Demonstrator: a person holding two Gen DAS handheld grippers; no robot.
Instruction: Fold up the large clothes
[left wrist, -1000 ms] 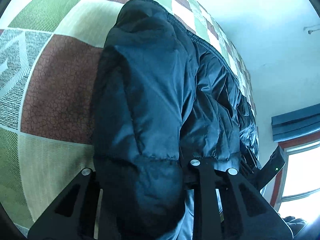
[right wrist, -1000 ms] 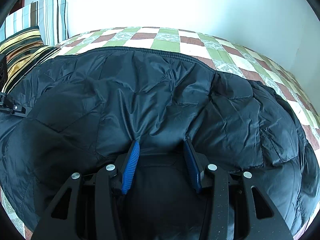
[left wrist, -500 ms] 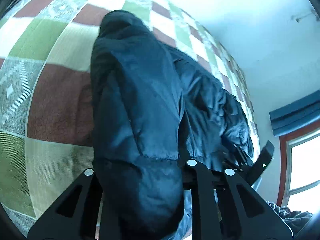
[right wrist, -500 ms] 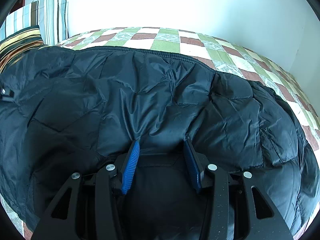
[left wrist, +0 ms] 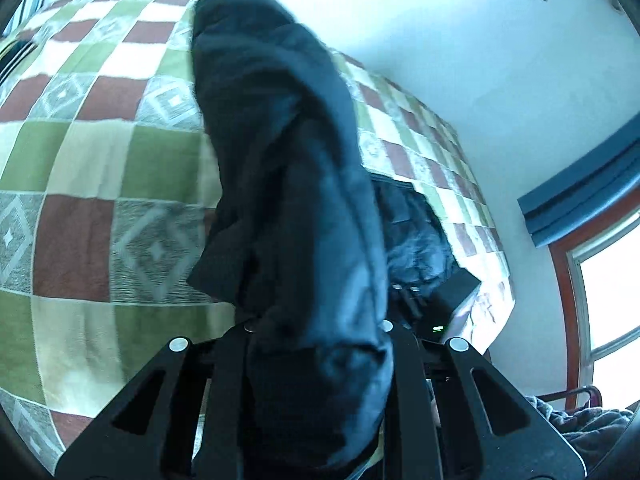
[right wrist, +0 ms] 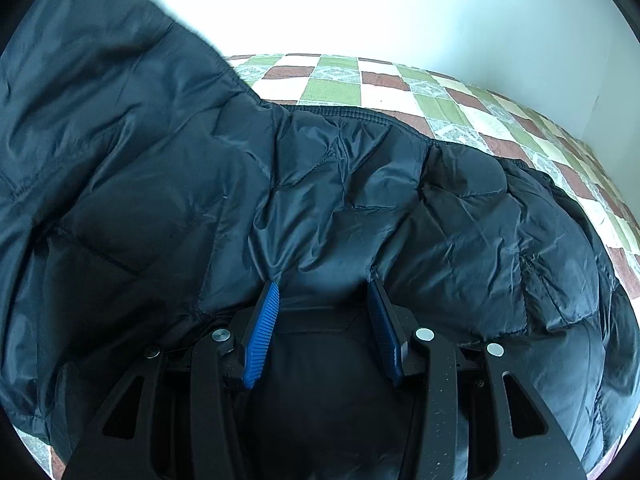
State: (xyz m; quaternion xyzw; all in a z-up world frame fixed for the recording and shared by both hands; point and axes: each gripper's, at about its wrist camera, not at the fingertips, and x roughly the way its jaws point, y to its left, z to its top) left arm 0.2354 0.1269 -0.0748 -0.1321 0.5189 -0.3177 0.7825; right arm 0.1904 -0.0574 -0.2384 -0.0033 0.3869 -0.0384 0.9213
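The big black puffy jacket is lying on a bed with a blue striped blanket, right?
Not quite. The black puffy jacket is on the bed, but the blanket under it is checked in green, red-brown and cream squares, not blue stripes. The right wrist view shows it behind the jacket, and the left wrist view shows the same squares.

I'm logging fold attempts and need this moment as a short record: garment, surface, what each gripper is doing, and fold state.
garment: black quilted puffer jacket
surface: green, red and cream checked bedspread
left gripper: shut on a thick bunch of the jacket, raised above the bedspread
right gripper: blue ribbed pads apart, pressed against the jacket body
fold state: one side lifted, not yet laid flat
background: white wall, window
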